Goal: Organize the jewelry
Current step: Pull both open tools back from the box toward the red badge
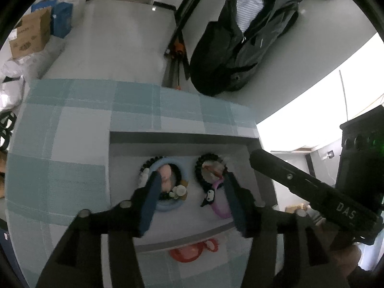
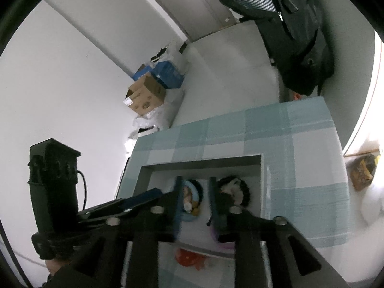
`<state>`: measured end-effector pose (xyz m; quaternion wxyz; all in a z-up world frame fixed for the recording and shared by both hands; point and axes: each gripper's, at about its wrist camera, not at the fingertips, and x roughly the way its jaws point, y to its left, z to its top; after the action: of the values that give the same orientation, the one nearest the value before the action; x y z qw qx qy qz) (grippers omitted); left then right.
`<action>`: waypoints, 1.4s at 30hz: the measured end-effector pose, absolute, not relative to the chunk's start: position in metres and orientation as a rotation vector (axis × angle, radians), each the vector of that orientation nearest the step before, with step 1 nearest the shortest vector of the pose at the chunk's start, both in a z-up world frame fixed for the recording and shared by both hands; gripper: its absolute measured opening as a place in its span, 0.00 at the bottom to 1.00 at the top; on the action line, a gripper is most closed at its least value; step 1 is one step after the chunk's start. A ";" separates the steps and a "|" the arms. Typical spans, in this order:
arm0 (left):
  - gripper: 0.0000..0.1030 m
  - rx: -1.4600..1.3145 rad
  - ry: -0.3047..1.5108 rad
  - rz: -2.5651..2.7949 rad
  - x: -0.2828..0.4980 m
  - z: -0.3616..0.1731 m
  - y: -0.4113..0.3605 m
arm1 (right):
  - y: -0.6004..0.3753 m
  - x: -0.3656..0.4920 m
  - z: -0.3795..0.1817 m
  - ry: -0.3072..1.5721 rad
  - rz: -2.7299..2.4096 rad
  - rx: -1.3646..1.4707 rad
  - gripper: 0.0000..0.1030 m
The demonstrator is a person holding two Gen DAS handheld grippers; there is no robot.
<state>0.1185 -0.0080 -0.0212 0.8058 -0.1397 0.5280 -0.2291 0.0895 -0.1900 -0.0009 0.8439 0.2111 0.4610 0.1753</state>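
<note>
A grey open box (image 1: 182,139) sits on a teal checked cloth (image 1: 72,124). Inside lie a light-blue ring with a black bead bracelet and small charms (image 1: 168,187), a second black bead bracelet (image 1: 211,168) and a purple ring with a penguin charm (image 1: 217,200). A red-orange bracelet (image 1: 192,250) lies on the cloth outside the box's near wall. My left gripper (image 1: 192,180) is open and empty above the box, its fingers astride the two bracelet piles. My right gripper (image 2: 194,189) is open and empty over the same box (image 2: 204,162); the red bracelet (image 2: 189,258) shows below it.
A black backpack (image 1: 242,40) lies on the floor beyond the table. Cardboard and blue boxes (image 1: 36,31) and white bags stand at the far left by the wall. The right gripper's body (image 1: 312,192) is close on my left gripper's right side.
</note>
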 end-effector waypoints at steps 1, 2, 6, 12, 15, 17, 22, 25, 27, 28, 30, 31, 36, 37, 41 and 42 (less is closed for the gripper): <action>0.48 -0.297 1.124 -0.491 0.118 -0.020 -0.008 | -0.191 0.088 0.000 0.964 0.369 0.446 0.26; 0.49 -0.295 1.123 -0.489 0.117 -0.019 -0.007 | -0.193 0.088 0.001 0.960 0.367 0.444 0.26; 0.49 -0.277 1.098 -0.475 0.112 -0.015 -0.006 | -0.195 0.085 0.004 0.943 0.361 0.447 0.34; 0.49 -0.256 1.034 -0.453 0.099 -0.003 0.003 | -0.196 0.077 0.008 0.915 0.365 0.436 0.44; 0.49 -0.271 1.004 -0.435 0.094 0.001 0.012 | -0.199 0.071 0.011 0.898 0.368 0.434 0.46; 0.49 -0.275 0.985 -0.399 0.089 0.003 0.019 | -0.200 0.067 0.013 0.889 0.368 0.430 0.48; 0.49 -0.296 0.980 -0.350 0.078 0.000 0.032 | -0.201 0.060 0.014 0.884 0.372 0.424 0.56; 0.49 -0.300 0.976 -0.340 0.067 -0.001 0.035 | -0.199 0.054 0.011 0.893 0.374 0.415 0.60; 0.49 -0.299 0.975 -0.335 0.061 -0.001 0.036 | -0.197 0.050 0.010 0.902 0.376 0.411 0.62; 0.49 -0.292 0.977 -0.333 0.057 -0.002 0.035 | -0.197 0.048 0.008 0.909 0.377 0.410 0.63; 0.49 -0.290 0.993 -0.347 0.052 -0.005 0.034 | -0.196 0.042 0.005 0.923 0.380 0.405 0.64; 0.49 -0.300 1.007 -0.369 0.049 -0.007 0.033 | -0.195 0.039 0.003 0.929 0.382 0.400 0.65; 0.49 -0.268 1.049 -0.405 0.033 -0.015 0.023 | -0.189 0.022 0.000 0.944 0.390 0.376 0.71; 0.49 -0.253 1.059 -0.411 0.030 -0.017 0.020 | -0.187 0.020 0.000 0.947 0.390 0.372 0.72; 0.49 -0.202 1.088 -0.390 0.026 -0.025 0.015 | -0.180 0.011 -0.007 0.977 0.393 0.345 0.72; 0.50 -0.191 1.098 -0.386 0.025 -0.027 0.014 | -0.178 0.010 -0.009 0.987 0.399 0.343 0.72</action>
<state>0.0254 0.0139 -0.0272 0.8311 -0.0900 0.5178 -0.1819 0.0099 -0.1784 -0.0087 0.8477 0.1625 0.4682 0.1892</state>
